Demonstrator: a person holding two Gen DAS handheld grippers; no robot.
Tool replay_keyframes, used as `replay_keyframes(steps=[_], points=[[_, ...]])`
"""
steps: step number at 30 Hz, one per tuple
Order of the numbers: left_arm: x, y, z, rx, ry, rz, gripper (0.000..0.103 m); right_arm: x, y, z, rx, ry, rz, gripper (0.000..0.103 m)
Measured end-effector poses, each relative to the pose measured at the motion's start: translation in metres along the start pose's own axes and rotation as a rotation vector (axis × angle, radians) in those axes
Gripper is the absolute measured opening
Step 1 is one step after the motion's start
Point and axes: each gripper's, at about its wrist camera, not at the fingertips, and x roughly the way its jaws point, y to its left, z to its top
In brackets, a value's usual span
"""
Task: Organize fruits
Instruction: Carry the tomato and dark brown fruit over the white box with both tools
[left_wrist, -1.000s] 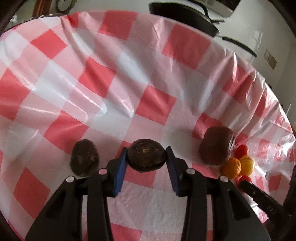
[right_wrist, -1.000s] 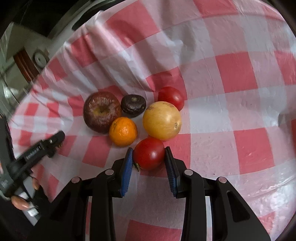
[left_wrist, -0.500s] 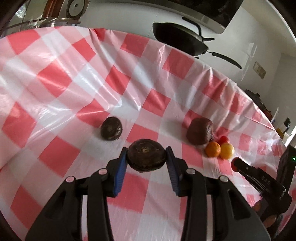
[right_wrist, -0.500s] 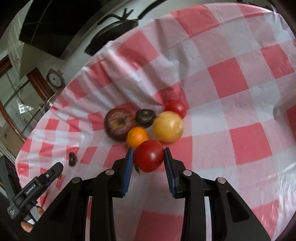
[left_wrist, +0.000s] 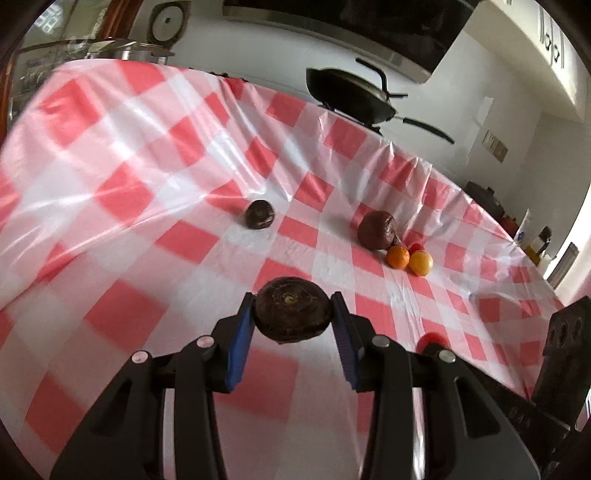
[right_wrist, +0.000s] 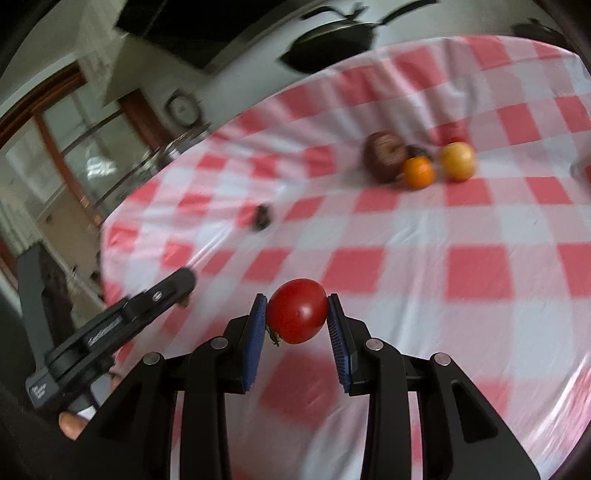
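The right gripper (right_wrist: 297, 317) clamped a red tomato (right_wrist: 296, 311) between its pads: smooth, soft, easily bruised. The left gripper (left_wrist: 293, 319) gripped a dark wrinkled fruit (left_wrist: 293, 314) across its widest part; it looked firmer.

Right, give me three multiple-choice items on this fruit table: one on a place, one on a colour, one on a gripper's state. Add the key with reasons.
1. Where does the orange fruit lie?
A. Alone at the table edge
B. Between the big dark red fruit and the yellow fruit
C. In the pan

2. What colour is the fruit in the right gripper?
A. Red
B. Green
C. Yellow

3. What is the state of the left gripper?
A. Open and empty
B. Shut with nothing between its pads
C. Shut on a dark brown fruit

Key: B, it sits in the cluster beside both; A, a red tomato sits between the blue pads; C, both pads press the dark fruit's sides, above the checked cloth.
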Motion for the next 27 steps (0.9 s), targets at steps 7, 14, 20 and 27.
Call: replay_keyframes(steps=[7,14,20,27], points=[[-0.058,0.047,-0.033,-0.03,0.018,0.019,0.041,-0.006,0.054,-0.043,-0.054,0.076,0.11,0.033],[-0.123,0.094,-0.042,-0.03,-0.039,0.102,0.041,-0.005,0.098,-0.069,-0.124,0.143,0.19,0.033],[-0.165,0.127,-0.056,-0.037,-0.064,0.163,0.041,0.003,0.141,-0.096,-0.219,0.216,0.224,0.033],[-0.21,0.166,-0.068,-0.062,-0.137,0.241,0.041,0.009,0.186,-0.12,-0.335,0.275,0.259,0.033]])
